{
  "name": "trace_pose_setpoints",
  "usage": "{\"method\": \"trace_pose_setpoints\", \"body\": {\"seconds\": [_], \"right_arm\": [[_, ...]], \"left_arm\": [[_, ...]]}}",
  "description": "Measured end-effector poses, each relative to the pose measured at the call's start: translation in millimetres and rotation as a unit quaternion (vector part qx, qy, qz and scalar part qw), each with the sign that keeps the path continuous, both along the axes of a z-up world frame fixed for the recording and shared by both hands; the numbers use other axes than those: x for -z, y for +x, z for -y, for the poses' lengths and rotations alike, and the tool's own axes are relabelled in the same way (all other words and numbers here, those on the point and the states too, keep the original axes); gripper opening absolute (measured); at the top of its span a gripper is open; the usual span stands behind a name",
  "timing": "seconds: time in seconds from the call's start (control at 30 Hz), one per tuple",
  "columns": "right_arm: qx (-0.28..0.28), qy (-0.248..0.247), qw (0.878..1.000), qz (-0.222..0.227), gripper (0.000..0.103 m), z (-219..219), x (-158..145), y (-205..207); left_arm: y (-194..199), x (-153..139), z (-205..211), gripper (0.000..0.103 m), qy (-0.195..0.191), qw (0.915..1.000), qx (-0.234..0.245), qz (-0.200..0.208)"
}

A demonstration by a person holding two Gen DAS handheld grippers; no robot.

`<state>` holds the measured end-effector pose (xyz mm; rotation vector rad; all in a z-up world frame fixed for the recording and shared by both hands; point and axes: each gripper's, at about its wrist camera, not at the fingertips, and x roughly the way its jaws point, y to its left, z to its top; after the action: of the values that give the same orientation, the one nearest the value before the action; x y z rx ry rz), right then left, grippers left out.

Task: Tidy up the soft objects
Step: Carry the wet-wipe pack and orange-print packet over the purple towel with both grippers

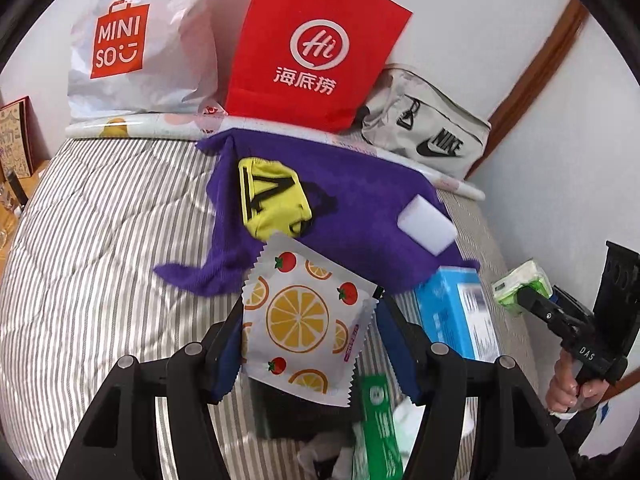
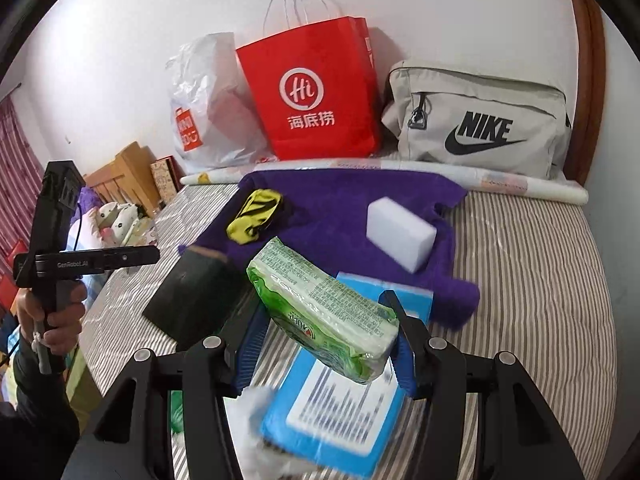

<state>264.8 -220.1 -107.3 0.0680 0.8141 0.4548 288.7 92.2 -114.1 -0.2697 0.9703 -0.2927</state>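
My left gripper (image 1: 310, 340) is shut on a white packet printed with oranges and tomatoes (image 1: 300, 320), held above the striped bed. My right gripper (image 2: 324, 336) is shut on a green tissue pack (image 2: 320, 308), held above a blue box (image 2: 340, 408); this pack also shows in the left wrist view (image 1: 520, 286). A purple towel (image 1: 360, 208) (image 2: 340, 208) lies on the bed. On it sit a yellow-and-black cloth bundle (image 1: 276, 200) (image 2: 256, 216) and a white sponge block (image 1: 426, 226) (image 2: 400, 234).
A red paper bag (image 2: 316, 92), a white Miniso plastic bag (image 2: 204, 108) and a grey Nike pouch (image 2: 480, 120) stand along the wall behind a rolled sheet (image 2: 400, 174). A black box (image 2: 196, 296) and a green packet (image 1: 376, 420) lie on the bed (image 1: 100, 240).
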Motion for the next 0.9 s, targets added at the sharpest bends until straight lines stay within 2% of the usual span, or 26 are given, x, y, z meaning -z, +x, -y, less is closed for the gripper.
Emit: {"method": "trace_pose_setpoints", "body": {"seconds": [0.23, 0.47, 0.67, 0.9], "right_arm": [[0.007, -0.009, 1.0, 0.01, 0.056, -10.9, 1.4, 43.5], [0.011, -0.018, 1.0, -0.008, 0.056, -17.2, 18.2, 80.9], [0.007, -0.032, 0.999, -0.032, 0.056, -22.1, 38.9, 103.5], [0.006, -0.064, 0.997, -0.04, 0.056, -31.7, 54.4, 116.4]], "left_arm": [[51.5, 10.1, 2.0, 0.061, 0.001, 0.9998, -0.015, -0.013], [89.2, 27.7, 8.3, 0.061, -0.001, 0.9992, -0.017, -0.035], [107.7, 46.2, 13.1, 0.061, 0.002, 0.9986, -0.015, -0.05], [109.5, 61.6, 11.5, 0.061, -0.006, 0.998, -0.012, -0.062]]}}
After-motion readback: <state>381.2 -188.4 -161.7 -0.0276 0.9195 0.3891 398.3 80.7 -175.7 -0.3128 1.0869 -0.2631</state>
